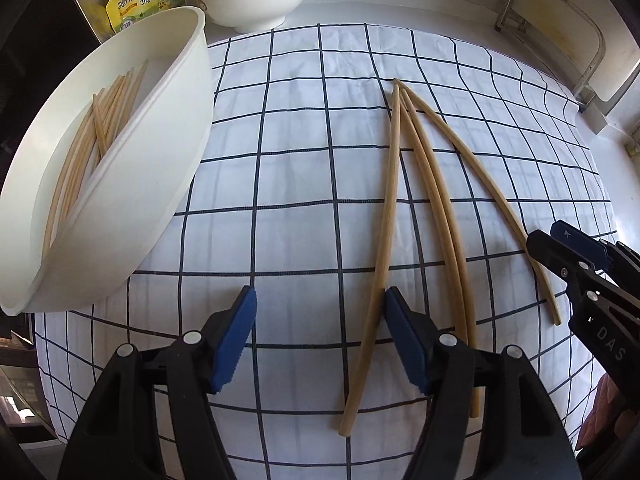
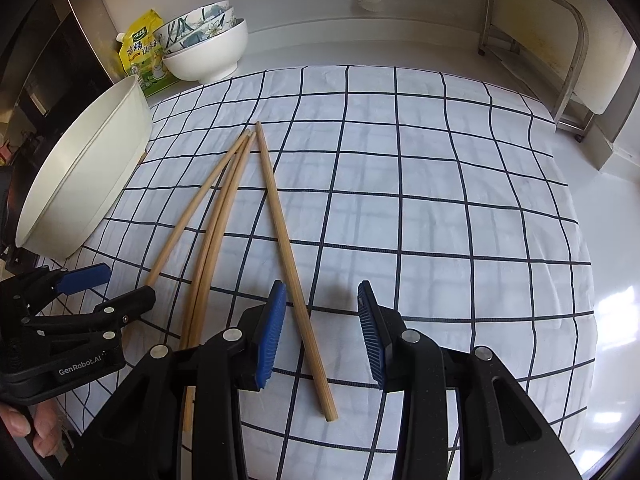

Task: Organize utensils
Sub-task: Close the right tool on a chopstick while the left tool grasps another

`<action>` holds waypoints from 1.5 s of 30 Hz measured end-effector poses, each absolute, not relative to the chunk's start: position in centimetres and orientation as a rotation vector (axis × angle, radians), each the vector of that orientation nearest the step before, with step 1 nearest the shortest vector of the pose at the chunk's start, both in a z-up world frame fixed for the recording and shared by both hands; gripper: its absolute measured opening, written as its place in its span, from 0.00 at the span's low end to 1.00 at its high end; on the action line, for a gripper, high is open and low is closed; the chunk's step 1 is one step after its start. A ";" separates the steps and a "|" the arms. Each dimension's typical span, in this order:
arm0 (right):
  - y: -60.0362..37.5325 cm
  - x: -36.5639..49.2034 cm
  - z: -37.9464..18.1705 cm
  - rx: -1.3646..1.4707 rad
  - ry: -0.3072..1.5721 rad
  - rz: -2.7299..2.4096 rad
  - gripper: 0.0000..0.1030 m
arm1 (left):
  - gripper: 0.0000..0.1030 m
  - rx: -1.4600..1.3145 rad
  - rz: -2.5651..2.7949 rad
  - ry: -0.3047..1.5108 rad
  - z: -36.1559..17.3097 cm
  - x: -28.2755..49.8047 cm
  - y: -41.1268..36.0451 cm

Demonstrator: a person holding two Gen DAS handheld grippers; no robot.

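Observation:
Several loose wooden chopsticks (image 1: 424, 216) lie fanned on the checked cloth (image 1: 304, 184), tips meeting at the far end; they also show in the right wrist view (image 2: 224, 216). A white oval tub (image 1: 132, 184) at the left holds several more chopsticks (image 1: 92, 148); its outer wall shows in the right wrist view (image 2: 92, 168). My left gripper (image 1: 320, 320) is open and empty, just left of the leftmost chopstick. My right gripper (image 2: 322, 320) is open, straddling the rightmost chopstick (image 2: 288, 256) near its thick end without touching it.
Stacked bowls (image 2: 208, 48) and a yellow seasoning pouch (image 2: 144, 56) stand at the back left by the wall. A metal rack (image 2: 560, 52) with a board stands at the back right. The cloth (image 2: 440, 200) ends near the white counter on the right.

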State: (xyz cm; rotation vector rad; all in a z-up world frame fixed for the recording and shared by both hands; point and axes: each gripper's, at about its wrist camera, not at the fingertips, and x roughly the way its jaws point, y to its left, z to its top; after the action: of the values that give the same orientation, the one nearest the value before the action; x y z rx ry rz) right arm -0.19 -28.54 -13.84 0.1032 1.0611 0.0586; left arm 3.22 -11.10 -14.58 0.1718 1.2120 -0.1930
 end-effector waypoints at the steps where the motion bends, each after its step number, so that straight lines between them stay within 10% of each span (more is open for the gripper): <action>1: -28.4 0.1 -13.9 0.099 1.062 0.061 0.35 | 0.64 0.173 -0.190 1.208 -14.5 3.2 -11.5; 8: -27.2 1.6 -14.2 0.048 1.057 0.075 0.35 | 0.63 0.176 -0.196 1.188 -14.4 5.1 -12.8; 12: -26.1 2.2 -14.6 -0.018 1.042 0.075 0.34 | 0.45 0.167 -0.224 1.180 -14.0 5.5 -13.8; 16: -25.5 2.4 -14.6 -0.055 1.031 0.095 0.08 | 0.19 0.172 -0.259 1.179 -13.5 5.5 -15.0; 19: -25.9 2.6 -14.6 -0.004 1.046 0.108 0.06 | 0.08 0.170 -0.289 1.191 -13.4 5.6 -15.5; 45: -22.7 1.6 -3.8 0.245 0.885 0.062 0.06 | 0.07 0.099 -0.438 1.035 -2.8 6.8 -7.9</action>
State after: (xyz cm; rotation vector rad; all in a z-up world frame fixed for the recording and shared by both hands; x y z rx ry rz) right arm 1.62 -22.68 -3.76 0.2446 0.8848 0.0623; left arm 6.76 -7.94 -2.85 0.0995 1.0353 -0.4383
